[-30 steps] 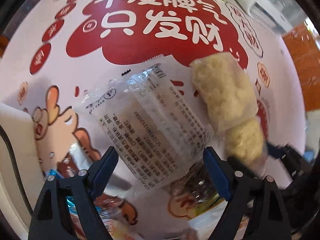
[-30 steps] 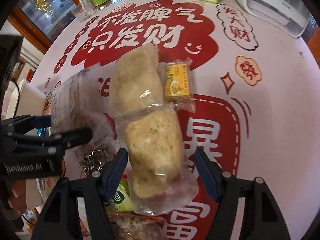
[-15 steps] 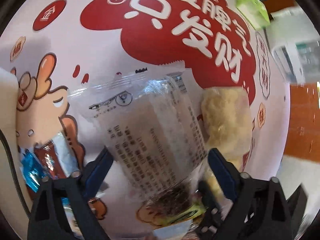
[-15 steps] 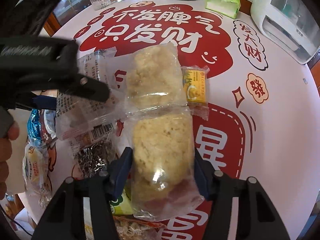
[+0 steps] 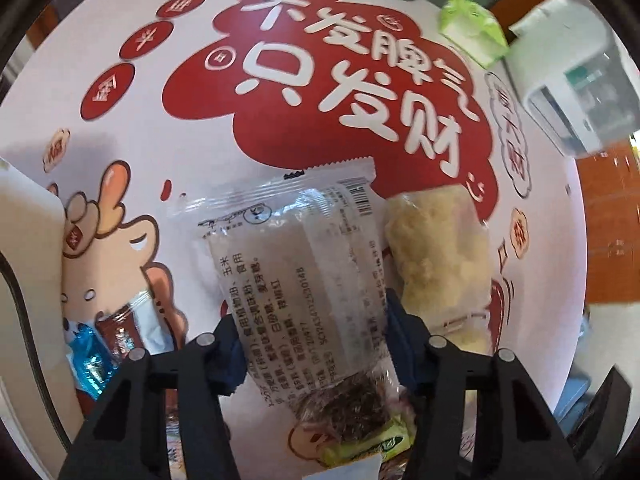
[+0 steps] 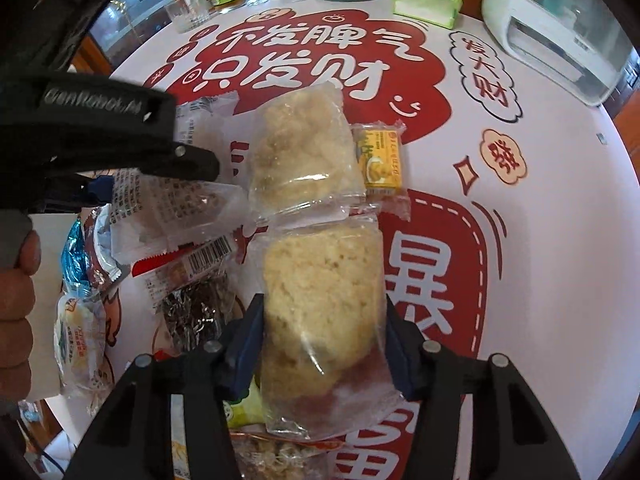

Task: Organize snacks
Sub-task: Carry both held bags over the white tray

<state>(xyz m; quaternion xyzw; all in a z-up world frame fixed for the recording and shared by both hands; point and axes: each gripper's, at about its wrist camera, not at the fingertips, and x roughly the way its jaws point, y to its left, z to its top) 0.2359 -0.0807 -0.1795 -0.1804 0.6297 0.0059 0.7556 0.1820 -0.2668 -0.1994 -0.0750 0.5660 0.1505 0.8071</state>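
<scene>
Left claw (image 5: 316,344) around printed packet (image 5: 296,272)

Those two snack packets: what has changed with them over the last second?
The left tool just closed onto the clear printed packet; the right tool closed onto the crumbly yellow packet. Both packets still lie side by side on the tablecloth.

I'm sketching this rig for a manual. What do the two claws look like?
Both claws, left claw and right claw, are matte black plastic with blue pads and silver screw heads. The left one's body bears embossed lettering. No sleeve shows.
</scene>
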